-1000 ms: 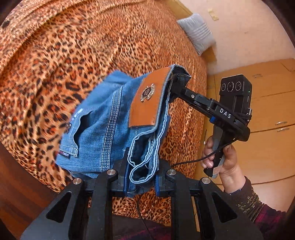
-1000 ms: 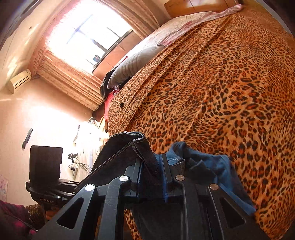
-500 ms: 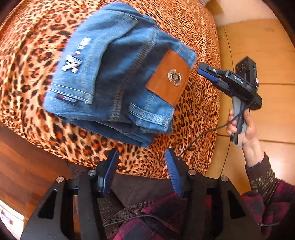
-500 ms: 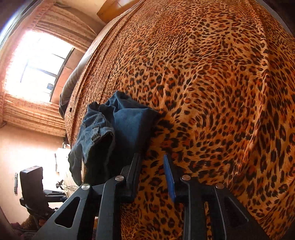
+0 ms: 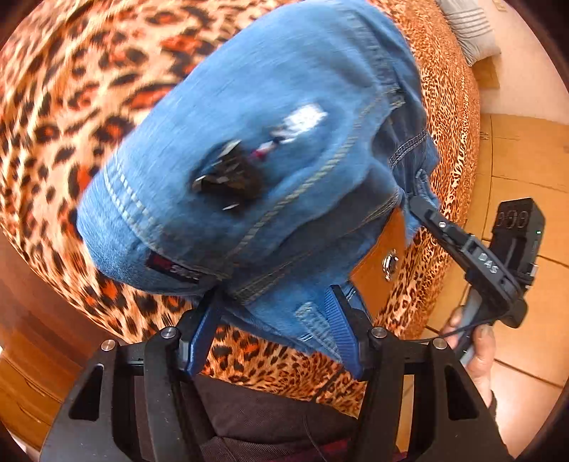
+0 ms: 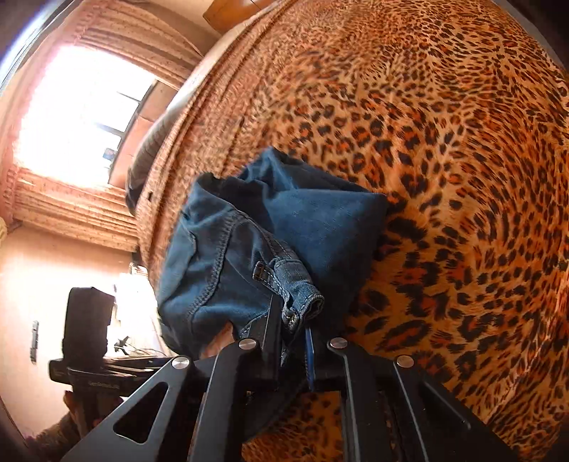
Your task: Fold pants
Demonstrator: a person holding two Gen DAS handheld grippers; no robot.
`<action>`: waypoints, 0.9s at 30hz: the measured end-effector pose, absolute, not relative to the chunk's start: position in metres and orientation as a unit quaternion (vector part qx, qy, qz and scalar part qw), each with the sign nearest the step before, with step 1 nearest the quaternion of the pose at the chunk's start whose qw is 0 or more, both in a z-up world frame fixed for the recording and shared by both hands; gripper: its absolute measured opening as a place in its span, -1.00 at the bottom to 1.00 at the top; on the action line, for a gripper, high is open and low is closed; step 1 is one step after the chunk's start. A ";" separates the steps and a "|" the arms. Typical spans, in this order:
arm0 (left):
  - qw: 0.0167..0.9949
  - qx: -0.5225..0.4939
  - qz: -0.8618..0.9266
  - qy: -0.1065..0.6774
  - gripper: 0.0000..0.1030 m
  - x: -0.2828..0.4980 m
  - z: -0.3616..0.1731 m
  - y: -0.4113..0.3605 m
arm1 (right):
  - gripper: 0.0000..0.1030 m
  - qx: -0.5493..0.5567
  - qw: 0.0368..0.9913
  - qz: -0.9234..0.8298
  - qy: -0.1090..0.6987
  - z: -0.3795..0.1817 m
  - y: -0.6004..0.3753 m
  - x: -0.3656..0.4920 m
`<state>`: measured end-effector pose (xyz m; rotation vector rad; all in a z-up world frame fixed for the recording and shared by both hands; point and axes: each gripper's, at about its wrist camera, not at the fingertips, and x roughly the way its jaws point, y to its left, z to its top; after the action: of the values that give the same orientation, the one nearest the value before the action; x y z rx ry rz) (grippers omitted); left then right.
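The blue jeans point(image 5: 270, 106) lie in a folded bundle on the leopard-print bed cover point(image 5: 53, 106), their brown leather patch point(image 5: 377, 263) on the near right side. My left gripper point(image 5: 274, 327) is opening, and the bundle's near edge lies loose between its wide-set blue pads point(image 5: 341, 327). The right gripper point(image 5: 414, 204) touches the jeans beside the patch. In the right wrist view the right gripper point(image 6: 290, 341) is closing, and a waistband corner of the jeans point(image 6: 320, 220) is pinched in its narrow gap.
The bed cover point(image 6: 462, 142) spreads wide behind the bundle. A wooden bed edge point(image 5: 21, 320) runs at the left and a tiled floor point(image 5: 515, 160) at the right. A grey pillow point(image 5: 473, 28) lies far off. A hand point(image 5: 476, 355) holds the right gripper's handle.
A second ago both grippers held the jeans up. Half a second ago both were open and the bundle lay on the bed. Now both have sunk to it and the right has closed on the waistband.
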<state>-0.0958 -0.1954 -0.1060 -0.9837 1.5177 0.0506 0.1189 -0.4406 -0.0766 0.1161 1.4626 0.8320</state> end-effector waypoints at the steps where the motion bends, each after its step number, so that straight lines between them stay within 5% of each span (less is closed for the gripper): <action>1: 0.605 -0.447 0.020 0.659 0.13 -0.102 -0.110 -0.190 | -0.76 0.033 0.662 0.355 0.659 -0.086 -0.443 0.117; 12: 0.635 -0.534 0.058 0.555 0.33 -0.151 -0.076 -0.128 | -0.01 0.080 0.681 0.418 0.596 -0.015 -0.410 0.163; 19: 0.612 -0.546 0.084 0.566 0.33 -0.126 -0.098 -0.120 | 0.09 -0.043 0.647 0.458 0.608 -0.036 -0.286 0.157; 20: 0.609 -0.544 0.085 0.571 0.33 -0.125 -0.101 -0.120 | -0.08 -0.072 0.644 0.451 0.614 -0.042 -0.274 0.155; 21: 0.606 -0.543 0.088 0.575 0.33 -0.125 -0.105 -0.120 | -0.84 -0.103 0.642 0.450 0.612 -0.045 -0.265 0.152; 27: 0.601 -0.522 0.082 0.599 0.34 -0.112 -0.113 -0.133 | -0.84 -0.122 0.660 0.411 0.618 -0.069 -0.264 0.170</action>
<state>-0.1122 -0.1331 -0.1130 -1.2094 1.3888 0.1899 0.1695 -0.2640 -0.0686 -0.2759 1.3981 0.9291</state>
